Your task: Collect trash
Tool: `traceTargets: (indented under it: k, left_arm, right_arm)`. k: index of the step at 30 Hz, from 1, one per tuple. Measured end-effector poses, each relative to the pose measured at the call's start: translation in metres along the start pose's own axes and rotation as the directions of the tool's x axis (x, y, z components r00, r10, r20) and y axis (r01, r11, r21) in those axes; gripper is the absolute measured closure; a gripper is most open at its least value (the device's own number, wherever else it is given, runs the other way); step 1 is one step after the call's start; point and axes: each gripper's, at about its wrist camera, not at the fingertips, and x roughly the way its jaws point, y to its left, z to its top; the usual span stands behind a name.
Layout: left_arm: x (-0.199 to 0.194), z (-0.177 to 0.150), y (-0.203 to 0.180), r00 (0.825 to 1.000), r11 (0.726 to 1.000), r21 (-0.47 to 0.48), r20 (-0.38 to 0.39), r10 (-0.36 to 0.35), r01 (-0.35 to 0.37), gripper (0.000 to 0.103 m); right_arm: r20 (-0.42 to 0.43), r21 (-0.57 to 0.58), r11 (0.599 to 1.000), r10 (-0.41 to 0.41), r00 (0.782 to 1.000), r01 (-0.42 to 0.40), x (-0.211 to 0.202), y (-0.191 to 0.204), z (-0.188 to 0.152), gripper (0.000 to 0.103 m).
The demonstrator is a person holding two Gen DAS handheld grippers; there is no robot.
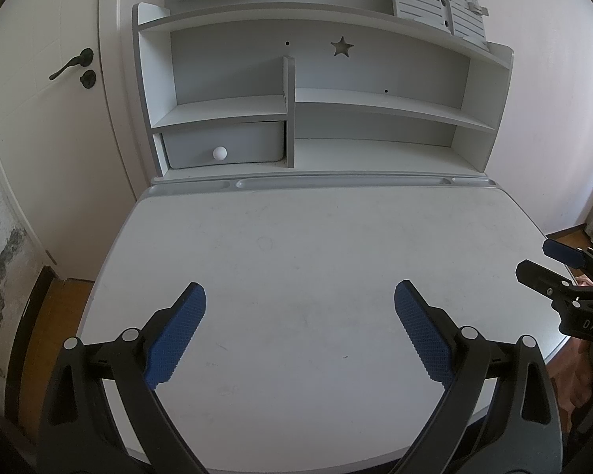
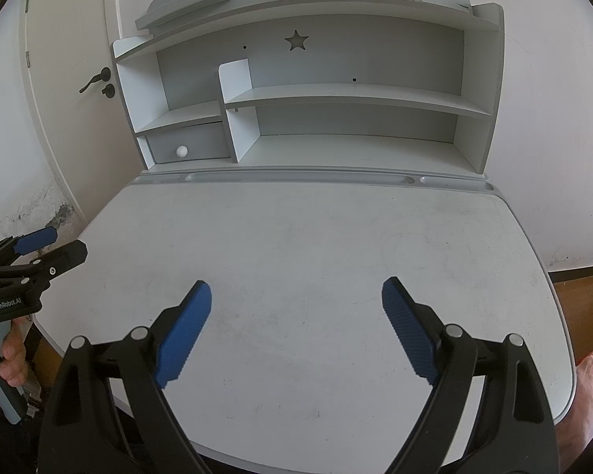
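Nearest the cameras, both tools are seen spread wide and empty. The left gripper (image 1: 300, 300) is held above the near part of the desk top (image 1: 316, 245), its blue pads (image 1: 178, 335) well apart with only bare surface between them. The right gripper (image 2: 296, 296) is likewise released, nothing being grasped or touched; in the left wrist view it is also seen at 3 o'clock, jaws apart.

No trash can be found in either view, so the task's thing cannot be placed: the desk top shows only scuffs and faint marks. It is judged that the searching step is in hand, or that collecting has not begun here. The next move is thought to call for a look elsewhere, beyond the desk edges.

Farther off, at 12 o'clock, a shelf unit (image 1: 375, 102) is seen, its compartments bare, with a small drawer (image 1: 225, 150) at 11 o'clock. A door (image 1: 39, 118) stands at 10 o'clock.
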Motion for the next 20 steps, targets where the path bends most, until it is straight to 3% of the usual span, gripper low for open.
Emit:
traceTargets:
  k: [20]
  left_arm:
    - [0.0006,-0.0051,-0.0001,0.999,0.999,-0.033,-0.028,-0.02,0.019,0.01]
  right_arm:
    - [0.001,0.002,1.0,-0.005,1.0,0.005,-0.0014,-0.005,0.0008,0.018]
